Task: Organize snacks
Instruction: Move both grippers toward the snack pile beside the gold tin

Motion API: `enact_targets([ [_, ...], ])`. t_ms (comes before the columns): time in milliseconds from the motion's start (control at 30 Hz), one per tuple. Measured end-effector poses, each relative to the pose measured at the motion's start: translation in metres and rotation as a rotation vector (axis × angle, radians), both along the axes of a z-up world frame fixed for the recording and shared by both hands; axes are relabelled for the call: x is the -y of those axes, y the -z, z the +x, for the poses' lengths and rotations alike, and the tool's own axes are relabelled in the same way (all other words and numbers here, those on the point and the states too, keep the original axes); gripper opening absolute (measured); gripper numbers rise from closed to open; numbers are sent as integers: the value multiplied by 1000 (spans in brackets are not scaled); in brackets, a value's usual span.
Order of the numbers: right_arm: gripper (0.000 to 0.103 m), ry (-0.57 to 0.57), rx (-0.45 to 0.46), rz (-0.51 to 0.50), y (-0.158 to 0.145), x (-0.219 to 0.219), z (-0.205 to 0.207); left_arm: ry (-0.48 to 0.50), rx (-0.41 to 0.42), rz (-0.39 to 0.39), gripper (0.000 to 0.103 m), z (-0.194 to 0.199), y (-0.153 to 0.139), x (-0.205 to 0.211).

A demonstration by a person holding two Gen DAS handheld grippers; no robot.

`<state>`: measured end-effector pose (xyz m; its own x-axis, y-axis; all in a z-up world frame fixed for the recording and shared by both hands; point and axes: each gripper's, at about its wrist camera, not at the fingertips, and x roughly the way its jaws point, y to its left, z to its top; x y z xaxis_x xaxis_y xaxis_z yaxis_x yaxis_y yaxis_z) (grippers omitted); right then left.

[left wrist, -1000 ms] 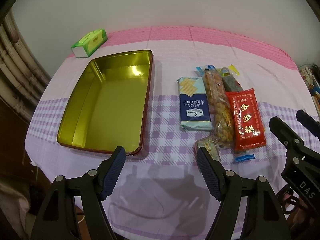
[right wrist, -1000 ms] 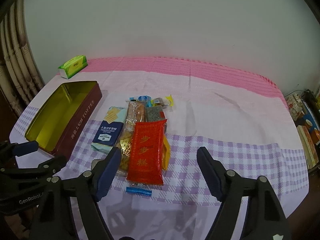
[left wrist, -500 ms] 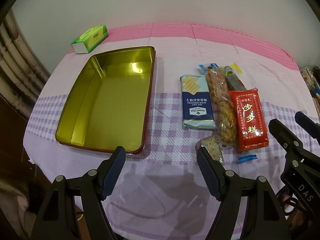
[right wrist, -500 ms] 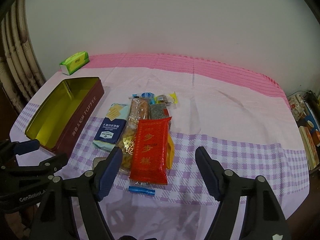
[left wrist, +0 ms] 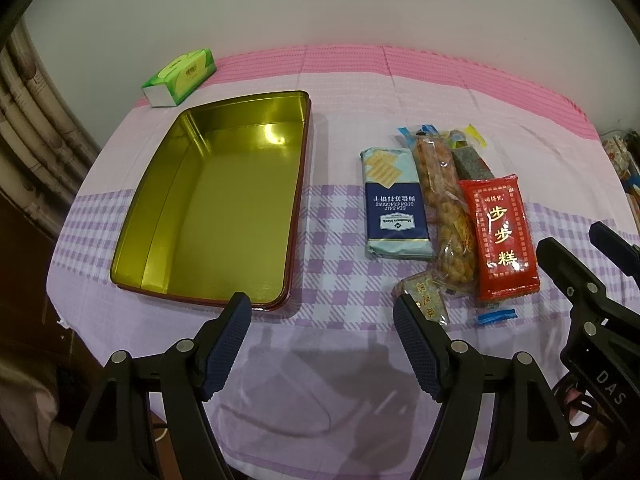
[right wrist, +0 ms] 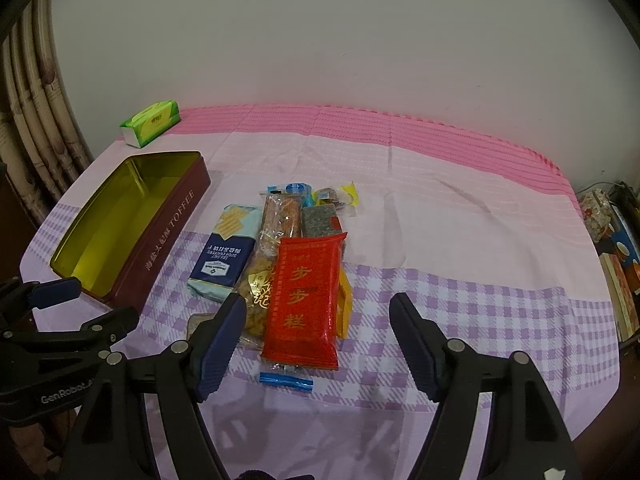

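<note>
**Snack count beside the toffee tin**

One open tin [left wrist: 224,200], gold inside and dark red outside, serves as the landmark; it holds nothing.

To the right of the tin lies a cluster of wrapped snacks:
- one blue pack of soda crackers [left wrist: 396,204], nearest the tin
- one long clear bag of golden fried snacks [left wrist: 444,208]
- one red packet with gold characters [left wrist: 500,236]
- one dark grey bar [left wrist: 468,164] behind the red packet
- one small gold-printed pastry [left wrist: 424,300] at the cluster's near end
- one small blue-wrapped piece [left wrist: 496,316] beside it
- one yellow wrapper [right wrist: 344,304] showing from under the red packet

A few small candies sit at the cluster's far end; their number cannot be told.

Behind the tin: one green tissue pack [left wrist: 180,76].

Two grippers are in view.
</note>
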<state>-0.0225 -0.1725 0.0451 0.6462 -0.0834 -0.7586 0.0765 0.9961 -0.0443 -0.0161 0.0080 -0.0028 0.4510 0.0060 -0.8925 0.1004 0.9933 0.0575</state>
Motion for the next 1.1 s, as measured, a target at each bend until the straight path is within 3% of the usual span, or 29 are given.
enact_targets([
  [767, 68, -12, -24, 3, 6, -2, 6, -9, -4, 7, 74, 1, 7, -5],
  [1100, 62, -36, -48, -3, 12, -7, 17, -34, -11, 12, 74, 9, 10, -12],
])
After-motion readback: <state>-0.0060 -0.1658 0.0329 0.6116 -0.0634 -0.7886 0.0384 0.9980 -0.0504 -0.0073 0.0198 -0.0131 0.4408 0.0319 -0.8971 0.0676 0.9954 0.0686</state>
